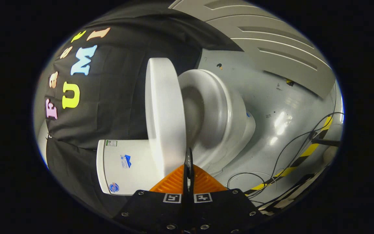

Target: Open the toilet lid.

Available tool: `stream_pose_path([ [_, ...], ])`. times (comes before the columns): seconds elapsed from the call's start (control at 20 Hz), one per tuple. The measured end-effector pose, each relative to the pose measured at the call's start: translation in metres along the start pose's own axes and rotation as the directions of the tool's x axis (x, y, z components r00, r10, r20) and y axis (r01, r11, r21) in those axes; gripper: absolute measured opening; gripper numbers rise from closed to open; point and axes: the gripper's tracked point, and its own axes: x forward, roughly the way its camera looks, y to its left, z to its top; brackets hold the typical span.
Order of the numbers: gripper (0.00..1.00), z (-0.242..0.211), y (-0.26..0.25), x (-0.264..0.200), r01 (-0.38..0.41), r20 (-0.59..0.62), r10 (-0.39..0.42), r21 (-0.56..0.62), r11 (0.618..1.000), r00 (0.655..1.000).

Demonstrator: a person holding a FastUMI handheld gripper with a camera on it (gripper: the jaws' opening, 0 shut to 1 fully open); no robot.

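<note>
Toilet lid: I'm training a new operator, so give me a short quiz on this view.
1. True or false: the toilet lid stands raised, apart from the seat.
2. The claw fingers are: A) spread wide, B) closed together, C) holding a brush.
3. Fill in: thin cables and striped tape lie on the grey ____.

Key: 1 true; 2 B; 3 floor.

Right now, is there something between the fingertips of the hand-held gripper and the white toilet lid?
Nothing. In the gripper view, the hand-held gripper, fingers closed together, reaches the edge of the raised white plastic toilet lid; no gap shows.
</note>
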Motion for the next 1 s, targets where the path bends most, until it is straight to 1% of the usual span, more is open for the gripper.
stream_pose_path([
  [0.15,0.00,-0.001,0.016,-0.007,-0.004,-0.003,0.004,0.004,1.000,1.000],
  [0.45,0.00,-0.006,0.043,-0.019,0.011,0.041,-0.006,-0.122,0.992,0.999],
  [0.7,0.00,-0.010,0.060,-0.025,0.008,0.061,-0.001,-0.123,0.992,0.998],
  [1.0,0.00,-0.015,0.070,-0.028,0.037,0.085,-0.021,-0.193,0.981,0.996],
])
